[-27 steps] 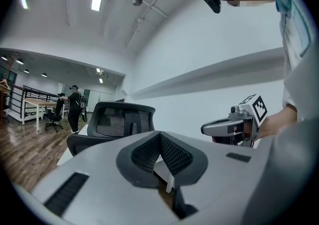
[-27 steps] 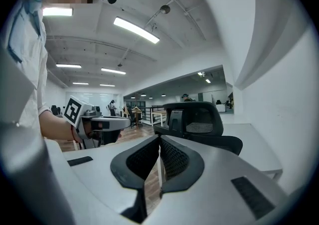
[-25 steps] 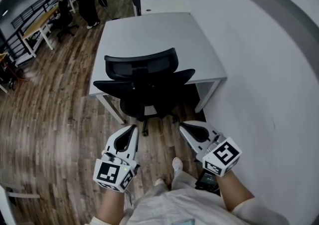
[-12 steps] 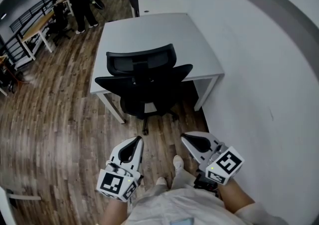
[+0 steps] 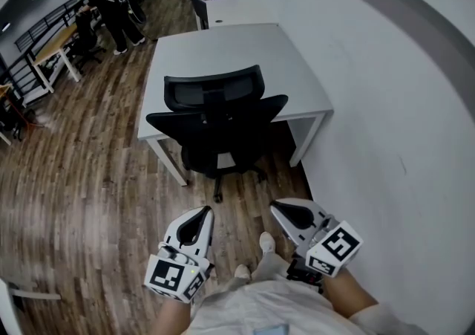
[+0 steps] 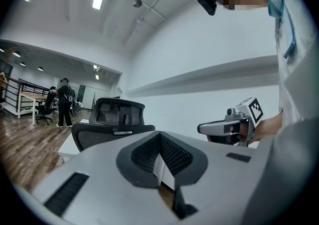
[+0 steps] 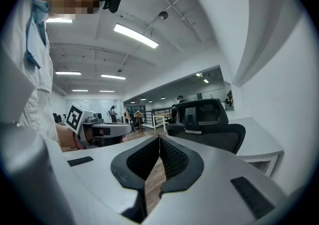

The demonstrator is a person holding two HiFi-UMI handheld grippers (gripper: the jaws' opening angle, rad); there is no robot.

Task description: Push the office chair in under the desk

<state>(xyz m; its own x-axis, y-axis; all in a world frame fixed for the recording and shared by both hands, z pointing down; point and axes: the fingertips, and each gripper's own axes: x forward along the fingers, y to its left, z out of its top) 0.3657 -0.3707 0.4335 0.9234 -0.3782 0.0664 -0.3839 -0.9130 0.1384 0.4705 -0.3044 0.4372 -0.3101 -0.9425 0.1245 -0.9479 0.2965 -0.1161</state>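
A black mesh office chair (image 5: 216,124) stands at the near edge of the white desk (image 5: 230,55), its backrest toward me and its seat partly under the top. Both grippers hang short of the chair, with wooden floor between, and touch nothing. In the head view my left gripper (image 5: 203,210) is at lower left and my right gripper (image 5: 274,206) at lower right. Each is shut with nothing between its jaws. The left gripper view shows the chair (image 6: 113,120) ahead beyond the left gripper (image 6: 159,138). The right gripper view shows the chair (image 7: 205,119) beyond the right gripper (image 7: 159,138).
A white wall (image 5: 386,103) runs close along the desk's right side. The chair's wheeled base (image 5: 217,194) juts out toward my shoes (image 5: 264,243). A person (image 5: 111,7) stands by other desks at the far left, across the wood floor (image 5: 82,177).
Both grippers have drawn back from the chair toward my body, lower in the head view. The chair and desk stay where they were.
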